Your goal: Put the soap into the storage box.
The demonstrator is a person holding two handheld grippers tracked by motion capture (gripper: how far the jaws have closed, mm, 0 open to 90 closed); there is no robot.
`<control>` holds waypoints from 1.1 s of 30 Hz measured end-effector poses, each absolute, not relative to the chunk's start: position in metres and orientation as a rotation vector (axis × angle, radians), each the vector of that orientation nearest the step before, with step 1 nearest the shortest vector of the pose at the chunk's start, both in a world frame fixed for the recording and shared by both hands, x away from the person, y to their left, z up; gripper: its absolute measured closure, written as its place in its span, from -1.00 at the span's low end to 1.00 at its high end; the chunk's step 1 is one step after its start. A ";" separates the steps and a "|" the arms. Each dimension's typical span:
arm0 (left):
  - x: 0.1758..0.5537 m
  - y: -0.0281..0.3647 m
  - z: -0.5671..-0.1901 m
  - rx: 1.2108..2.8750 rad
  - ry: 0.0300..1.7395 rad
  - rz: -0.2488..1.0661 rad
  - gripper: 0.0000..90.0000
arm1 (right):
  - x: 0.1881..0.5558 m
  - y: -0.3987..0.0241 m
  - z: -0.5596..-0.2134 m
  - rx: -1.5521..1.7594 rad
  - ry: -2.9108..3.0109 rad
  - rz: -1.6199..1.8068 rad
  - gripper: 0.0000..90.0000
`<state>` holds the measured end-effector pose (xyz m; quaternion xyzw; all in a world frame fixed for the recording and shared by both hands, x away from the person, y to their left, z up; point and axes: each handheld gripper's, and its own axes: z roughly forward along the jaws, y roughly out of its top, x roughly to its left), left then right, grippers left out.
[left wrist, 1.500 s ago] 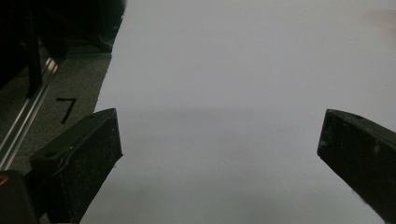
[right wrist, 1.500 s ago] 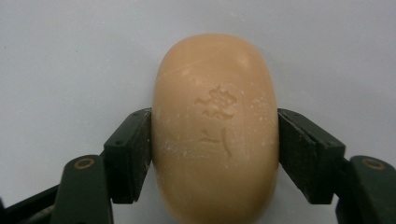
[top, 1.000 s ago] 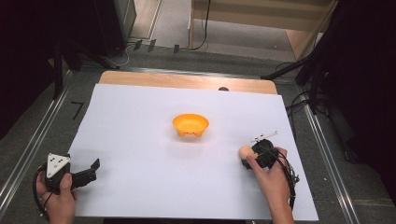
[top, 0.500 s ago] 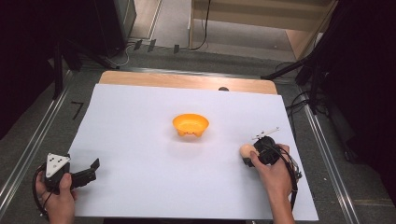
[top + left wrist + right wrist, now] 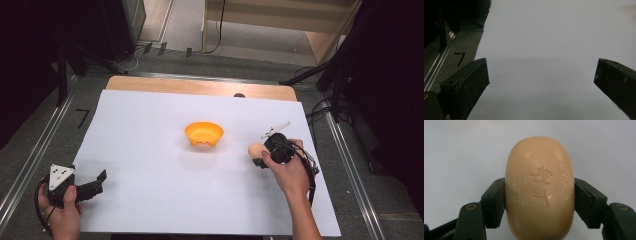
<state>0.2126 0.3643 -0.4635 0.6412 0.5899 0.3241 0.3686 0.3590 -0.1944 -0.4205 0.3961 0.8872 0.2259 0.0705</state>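
Fingers (image 5: 492,205) of the right gripper (image 5: 539,202) press on both sides of a tan soap bar (image 5: 540,187), held just right of the orange bowl (image 5: 204,134) above the white sheet (image 5: 150,150); left gripper (image 5: 95,186), jaws wide apart and holding nothing, rests at the sheet's near left corner

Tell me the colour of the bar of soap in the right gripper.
The soap is pale peach-tan with a stamped flower mark, clearest in the right gripper view.
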 end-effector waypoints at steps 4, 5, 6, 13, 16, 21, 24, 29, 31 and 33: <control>0.213 0.365 -0.464 1.646 1.514 0.831 -1.00 | 0.368 -0.184 -0.411 1.120 2.701 0.678 -0.27; 0.213 0.365 -0.464 1.646 1.514 0.831 -1.00 | 0.371 -0.181 -0.408 1.111 2.709 0.674 -0.27; 0.213 0.365 -0.464 1.645 1.515 0.831 -1.00 | 0.373 -0.178 -0.406 1.095 2.713 0.676 -0.27; 0.213 0.365 -0.463 1.641 1.517 0.826 -1.00 | 0.387 -0.159 -0.395 0.976 2.742 0.683 -0.26; 0.213 0.365 -0.463 1.642 1.516 0.824 -1.00 | 0.392 -0.152 -0.392 0.937 2.759 0.717 -0.27; 0.213 0.365 -0.463 1.641 1.516 0.824 -1.00 | 0.399 -0.143 -0.388 0.883 2.769 0.730 -0.26; 0.213 0.365 -0.463 1.643 1.516 0.823 -1.00 | 0.404 -0.135 -0.384 0.811 2.777 0.749 -0.27; 0.213 0.365 -0.463 1.642 1.516 0.823 -1.00 | 0.410 -0.129 -0.381 0.740 2.785 0.783 -0.26; 0.213 0.365 -0.463 1.643 1.516 0.824 -1.00 | 0.413 -0.123 -0.379 0.686 2.793 0.777 -0.27; 0.213 0.365 -0.463 1.644 1.516 0.824 -1.00 | 0.415 -0.121 -0.378 0.668 2.800 0.779 -0.27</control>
